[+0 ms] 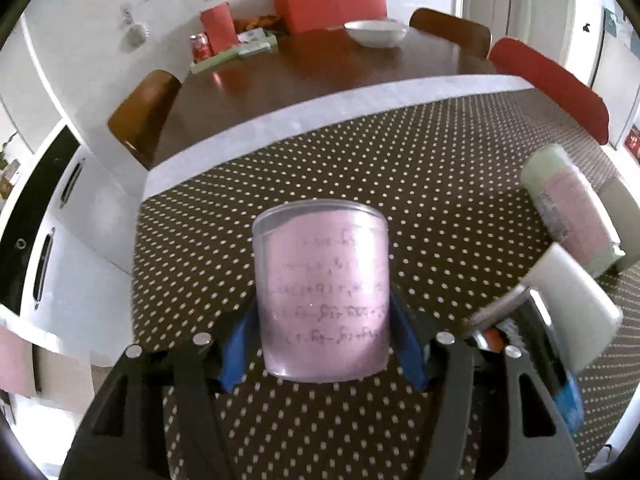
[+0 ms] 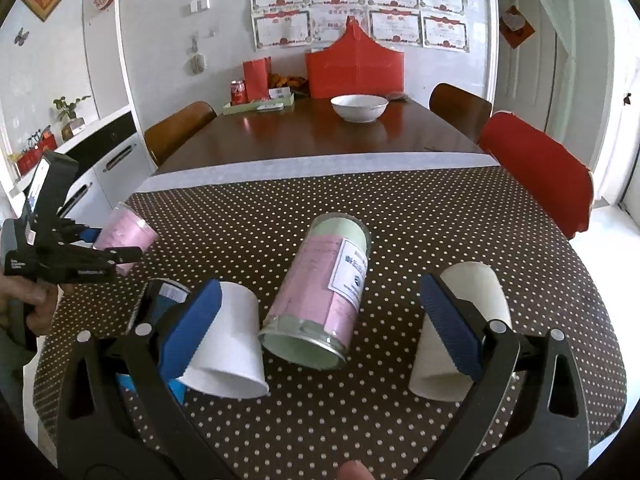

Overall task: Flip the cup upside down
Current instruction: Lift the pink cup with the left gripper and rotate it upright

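Note:
My left gripper [image 1: 322,344] is shut on a clear cup lined with pink paper [image 1: 322,292], with a blue pad on each side. It holds the cup over the dotted tablecloth [image 1: 440,184]. In the right wrist view this cup [image 2: 122,238] is tilted in the left gripper [image 2: 108,250] at the table's left edge. My right gripper [image 2: 320,320] is open and empty, low over the table. A pink-and-green jar [image 2: 320,296] lies on its side between its fingers.
A white paper cup [image 2: 226,344] lies on its side left of the jar, another [image 2: 460,332] on the right. A dark can [image 2: 164,300] lies behind the left finger. Further back stand a wooden table, a white bowl [image 2: 359,107] and chairs.

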{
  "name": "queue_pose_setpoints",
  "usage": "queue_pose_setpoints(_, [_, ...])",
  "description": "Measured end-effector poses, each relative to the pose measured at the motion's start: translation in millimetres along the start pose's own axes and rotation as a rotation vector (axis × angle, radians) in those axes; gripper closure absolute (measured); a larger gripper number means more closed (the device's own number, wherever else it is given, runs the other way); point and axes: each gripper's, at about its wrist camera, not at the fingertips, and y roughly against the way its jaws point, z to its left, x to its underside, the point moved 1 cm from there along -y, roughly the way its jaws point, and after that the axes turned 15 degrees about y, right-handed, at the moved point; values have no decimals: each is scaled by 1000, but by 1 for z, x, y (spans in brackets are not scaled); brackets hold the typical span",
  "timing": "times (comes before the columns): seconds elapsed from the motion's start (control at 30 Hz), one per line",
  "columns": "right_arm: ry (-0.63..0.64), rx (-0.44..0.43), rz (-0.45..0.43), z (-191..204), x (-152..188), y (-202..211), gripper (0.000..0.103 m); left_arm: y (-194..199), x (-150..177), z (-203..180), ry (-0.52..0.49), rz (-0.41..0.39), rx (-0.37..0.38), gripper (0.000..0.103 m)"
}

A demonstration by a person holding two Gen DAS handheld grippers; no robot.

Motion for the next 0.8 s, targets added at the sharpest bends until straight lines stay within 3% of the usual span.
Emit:
queue_pose_setpoints(0.2, [-8, 6, -58, -8, 11, 44, 6, 60, 20, -12, -1, -66, 3, 42])
queue_pose_setpoints(0.5, [-24, 28, -113, -35, 45, 104, 6, 145, 77, -74, -50, -148, 47, 42])
queue_pose_setpoints(0.8, [-58, 48, -112, -57, 90, 133, 6, 156, 140, -137, -77, -121, 139, 42])
